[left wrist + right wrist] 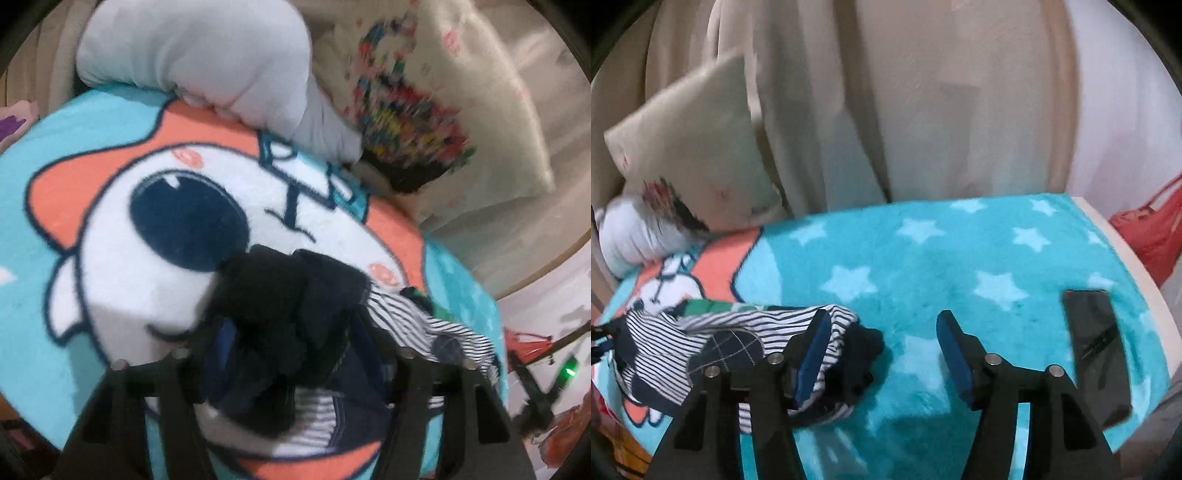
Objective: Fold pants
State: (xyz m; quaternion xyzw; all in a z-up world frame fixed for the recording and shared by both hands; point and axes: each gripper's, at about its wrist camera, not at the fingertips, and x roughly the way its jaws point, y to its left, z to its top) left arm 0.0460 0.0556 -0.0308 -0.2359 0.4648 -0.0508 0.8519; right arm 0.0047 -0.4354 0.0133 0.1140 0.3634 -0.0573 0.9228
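**Small striped pants bunched on a bed, one gripper clamped on them, the other spread beside them**

Seen from two wrist cameras over a bed covered by a turquoise star-print blanket point(923, 266) with a cartoon face. Small navy-and-white striped pants point(713, 339), crumpled in a heap near the blanket's left edge in the right wrist view, with a dark cuff or waistband spilling toward the middle. Left gripper point(280, 354) closed on a thick wad of the dark fabric, jaws half hidden under it. Right gripper point(882, 354) spread wide and empty, its left blue pad touching or just over the heap's right side, its right pad above bare blanket. Black phone point(1095, 354) lying flat close to the blanket's right edge. Cream pillow point(690, 147) and a white bundle point(639, 236) at the far left corner.

Likely trouble from here:
- Bunched grip by the left gripper probably holding several layers together, so a lift would carry a knot rather than a flat leg.
- Fluffy blanket pile apt to be pinched along with thin cloth if the right gripper closes low.
- Heap near the left edge, so a hard pull that way could drag it off the bed.
- Phone within reach of a wide sweep to the right.
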